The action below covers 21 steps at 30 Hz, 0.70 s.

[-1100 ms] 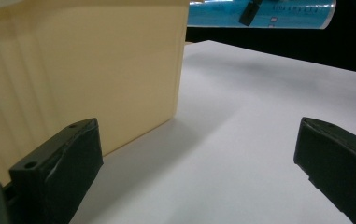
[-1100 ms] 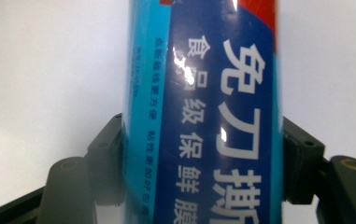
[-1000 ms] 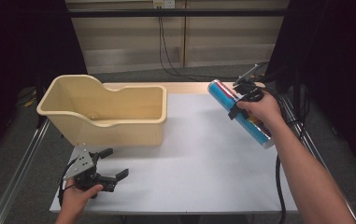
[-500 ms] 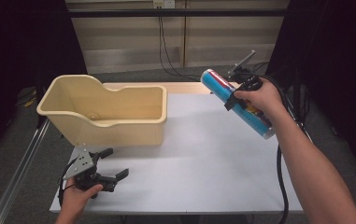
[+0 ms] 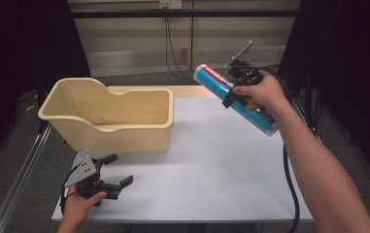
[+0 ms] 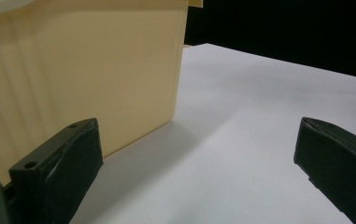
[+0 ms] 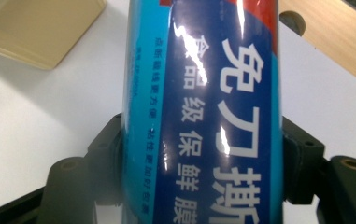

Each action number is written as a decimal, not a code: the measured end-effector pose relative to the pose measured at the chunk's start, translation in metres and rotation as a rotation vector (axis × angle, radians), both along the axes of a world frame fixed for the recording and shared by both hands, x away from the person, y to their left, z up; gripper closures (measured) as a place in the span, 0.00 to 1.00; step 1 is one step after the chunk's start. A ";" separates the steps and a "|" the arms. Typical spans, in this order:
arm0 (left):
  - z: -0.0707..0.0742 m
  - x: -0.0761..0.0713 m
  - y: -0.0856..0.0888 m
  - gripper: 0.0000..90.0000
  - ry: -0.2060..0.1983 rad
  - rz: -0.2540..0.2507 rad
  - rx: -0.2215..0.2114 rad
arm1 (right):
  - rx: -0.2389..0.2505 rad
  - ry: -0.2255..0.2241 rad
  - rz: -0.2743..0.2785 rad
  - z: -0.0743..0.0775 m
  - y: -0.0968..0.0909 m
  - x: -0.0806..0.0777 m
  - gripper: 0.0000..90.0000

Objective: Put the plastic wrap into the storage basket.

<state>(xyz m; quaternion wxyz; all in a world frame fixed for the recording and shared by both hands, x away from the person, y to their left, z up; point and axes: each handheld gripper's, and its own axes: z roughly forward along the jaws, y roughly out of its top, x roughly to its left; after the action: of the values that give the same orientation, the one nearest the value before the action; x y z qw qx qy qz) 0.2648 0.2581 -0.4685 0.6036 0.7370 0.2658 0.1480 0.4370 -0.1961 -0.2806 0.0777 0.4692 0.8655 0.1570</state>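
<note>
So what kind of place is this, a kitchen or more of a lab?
Most likely a lab or recording studio, not a kitchen: a white table on a metal frame, black curtains around it, and a hand-held gripper with a trailing cable carrying a blue cling-film tube.

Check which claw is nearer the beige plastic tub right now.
Left. The left claw sits open on the white table, just in front of the beige plastic tub. The right claw is raised off to the tub's right, shut on the blue cling-film tube.
</note>
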 end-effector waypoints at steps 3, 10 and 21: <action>0.000 0.000 0.000 0.01 -0.001 0.002 0.000 | 0.003 -0.006 0.017 0.005 0.006 0.001 0.35; 0.000 0.000 0.000 0.01 0.000 -0.003 0.000 | 0.006 -0.012 0.068 0.015 0.023 0.001 0.35; 0.000 0.000 0.000 0.01 -0.003 -0.007 -0.001 | 0.026 -0.022 0.141 0.027 0.050 0.000 0.35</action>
<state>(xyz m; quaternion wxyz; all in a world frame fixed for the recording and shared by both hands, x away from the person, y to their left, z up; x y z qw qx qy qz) 0.2647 0.2580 -0.4680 0.6048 0.7375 0.2621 0.1468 0.4368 -0.1461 -0.2538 0.0699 0.4065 0.8933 0.1786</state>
